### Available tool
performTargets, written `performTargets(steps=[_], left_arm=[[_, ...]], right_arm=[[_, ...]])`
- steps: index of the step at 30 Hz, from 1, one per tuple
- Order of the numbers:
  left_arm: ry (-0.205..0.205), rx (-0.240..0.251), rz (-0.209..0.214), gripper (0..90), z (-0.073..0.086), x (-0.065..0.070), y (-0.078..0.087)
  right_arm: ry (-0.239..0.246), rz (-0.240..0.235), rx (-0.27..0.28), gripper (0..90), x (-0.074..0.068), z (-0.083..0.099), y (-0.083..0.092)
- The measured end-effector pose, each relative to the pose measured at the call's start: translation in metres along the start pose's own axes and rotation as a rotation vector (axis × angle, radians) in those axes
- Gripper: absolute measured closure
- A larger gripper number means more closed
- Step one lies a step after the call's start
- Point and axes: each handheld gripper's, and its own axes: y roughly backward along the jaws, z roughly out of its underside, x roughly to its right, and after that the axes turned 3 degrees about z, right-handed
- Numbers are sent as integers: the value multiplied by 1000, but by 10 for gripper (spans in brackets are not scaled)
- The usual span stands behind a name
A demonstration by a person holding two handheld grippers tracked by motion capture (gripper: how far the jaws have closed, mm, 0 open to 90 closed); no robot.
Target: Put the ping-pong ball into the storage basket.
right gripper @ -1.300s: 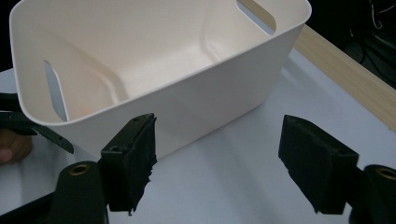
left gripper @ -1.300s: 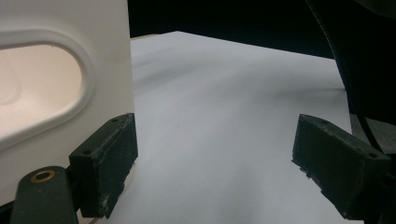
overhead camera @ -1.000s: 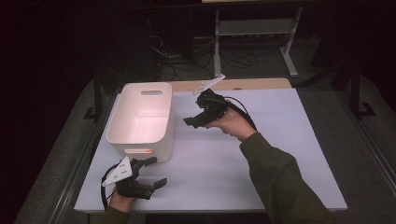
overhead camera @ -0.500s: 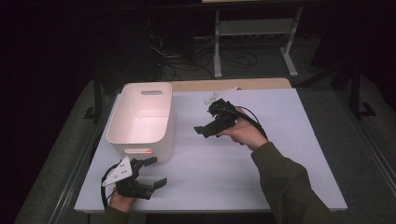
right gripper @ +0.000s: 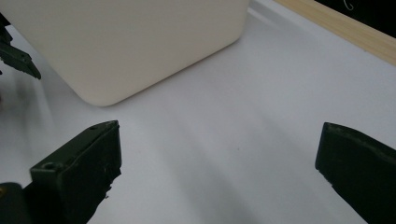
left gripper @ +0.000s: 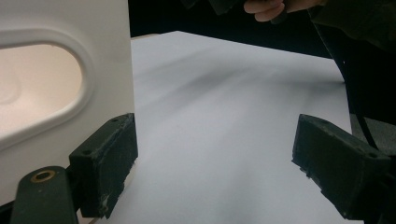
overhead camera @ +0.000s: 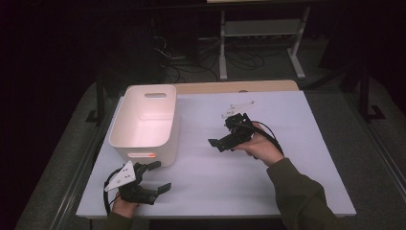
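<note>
We hold both claws wide, empty: left claw (overhead camera: 154, 178) near white bin (overhead camera: 146, 112), right claw (overhead camera: 221, 140) mid-tabletop (overhead camera: 287, 158). No step evident; next move unclear.

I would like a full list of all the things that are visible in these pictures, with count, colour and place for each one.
bin: one, white, with handle cut-outs, left part of the table, nothing visible inside
table: one, white top with a wooden strip at the far edge, centre of the high view
stand: one, light grey metal frame, on the floor behind the table
cables: several, dark, on the floor behind the table
left gripper: one, black with a grey plate, near left corner of the table just in front of the bin, jaws open
right gripper: one, black, middle of the table right of the bin, jaws open, nothing between them
sleeve: one, dark green, on the right arm
</note>
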Motion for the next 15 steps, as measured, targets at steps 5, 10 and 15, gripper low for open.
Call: performTargets(steps=[5,10,15], left_arm=[[0,-1,-1,140,0,0,0],[1,-1,-1,140,0,0,0],[-1,0,-1,140,0,0,0]], right_arm=[[-9,11,7,0,3,15,4],[-27,19,10,0,5,31,7],[-41,28,14,0,7,46,11]])
